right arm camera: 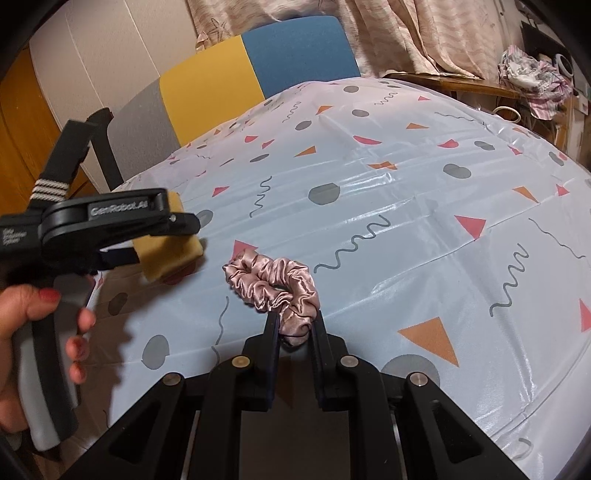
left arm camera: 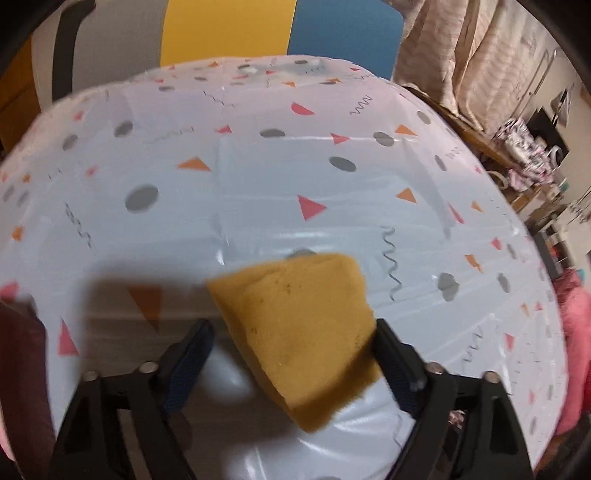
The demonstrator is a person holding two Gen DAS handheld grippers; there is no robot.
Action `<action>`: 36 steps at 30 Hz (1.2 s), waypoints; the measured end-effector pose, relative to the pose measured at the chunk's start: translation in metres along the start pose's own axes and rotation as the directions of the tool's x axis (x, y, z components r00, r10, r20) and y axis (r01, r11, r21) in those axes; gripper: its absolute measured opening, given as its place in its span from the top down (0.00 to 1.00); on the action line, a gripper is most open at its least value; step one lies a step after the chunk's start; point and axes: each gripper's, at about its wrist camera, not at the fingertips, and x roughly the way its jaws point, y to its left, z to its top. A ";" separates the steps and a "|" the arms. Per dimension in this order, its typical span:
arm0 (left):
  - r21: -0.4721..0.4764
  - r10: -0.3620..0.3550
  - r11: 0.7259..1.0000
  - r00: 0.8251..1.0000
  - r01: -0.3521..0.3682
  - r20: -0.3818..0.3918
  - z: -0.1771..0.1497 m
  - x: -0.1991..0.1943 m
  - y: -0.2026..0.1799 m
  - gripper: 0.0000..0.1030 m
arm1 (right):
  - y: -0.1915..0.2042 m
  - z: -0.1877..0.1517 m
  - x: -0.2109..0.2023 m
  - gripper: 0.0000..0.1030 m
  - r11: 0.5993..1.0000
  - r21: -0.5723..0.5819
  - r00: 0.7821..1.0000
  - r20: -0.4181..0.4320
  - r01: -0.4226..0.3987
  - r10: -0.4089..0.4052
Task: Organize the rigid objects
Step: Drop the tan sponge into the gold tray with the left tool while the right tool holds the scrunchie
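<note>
While clear of scrunchie (right arm camera: 275, 284), sponge (left arm camera: 295, 332) beside chair (right arm camera: 258, 62).

A glossy tablecloth (right arm camera: 406, 229) printed with triangles, grey dots and squiggles is spread over the table. Behind it a chair (right arm camera: 258, 70) panelled in grey, yellow and blue is seen, with pale curtains (right arm camera: 424, 33) hung beyond.

The patterned tablecloth (right arm camera: 424, 229) lies bare ahead of and to the right of the pink scrunchie (right arm camera: 273, 284), leaving open passage there. To the left, the left gripper (right arm camera: 173, 236) with its yellow sponge (left arm camera: 295, 332) hangs just above the cloth, blocking that side. A colour-block chair (right arm camera: 258, 70) backs the far edge.
</note>
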 end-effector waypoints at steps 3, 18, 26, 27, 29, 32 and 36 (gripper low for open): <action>-0.025 -0.035 0.999 0.999 0.035 0.005 -0.005 -0.007 0.003 0.36 | 0.002 0.000 0.000 0.85 1.000 -0.010 1.000 0.001 0.010 -0.010; -0.056 -0.132 0.989 0.989 0.136 0.059 -0.047 -0.058 0.020 0.41 | 0.009 -0.001 0.001 0.86 0.997 -0.052 0.998 0.004 0.061 -0.061; -0.050 -0.178 0.982 0.978 0.184 0.108 -0.070 -0.101 0.033 0.41 | 0.012 -0.001 0.002 0.86 0.993 -0.076 0.996 0.004 0.087 -0.087; -0.053 -0.181 0.981 0.977 0.188 0.113 -0.074 -0.107 0.036 0.41 | 0.013 -0.002 0.002 0.86 0.993 -0.079 0.996 0.004 0.090 -0.090; -0.053 -0.183 0.980 0.975 0.191 0.123 -0.079 -0.117 0.042 0.41 | 0.015 -0.002 0.002 0.86 0.991 -0.090 0.995 0.005 0.103 -0.103; -0.052 -0.184 0.980 0.971 0.194 0.153 -0.088 -0.137 0.053 0.41 | 0.019 -0.002 0.002 0.86 0.987 -0.106 0.993 0.006 0.121 -0.121; -0.071 -0.182 0.978 0.965 0.198 0.187 -0.099 -0.159 0.071 0.41 | 0.021 -0.003 0.002 0.86 0.984 -0.117 0.991 0.011 0.135 -0.135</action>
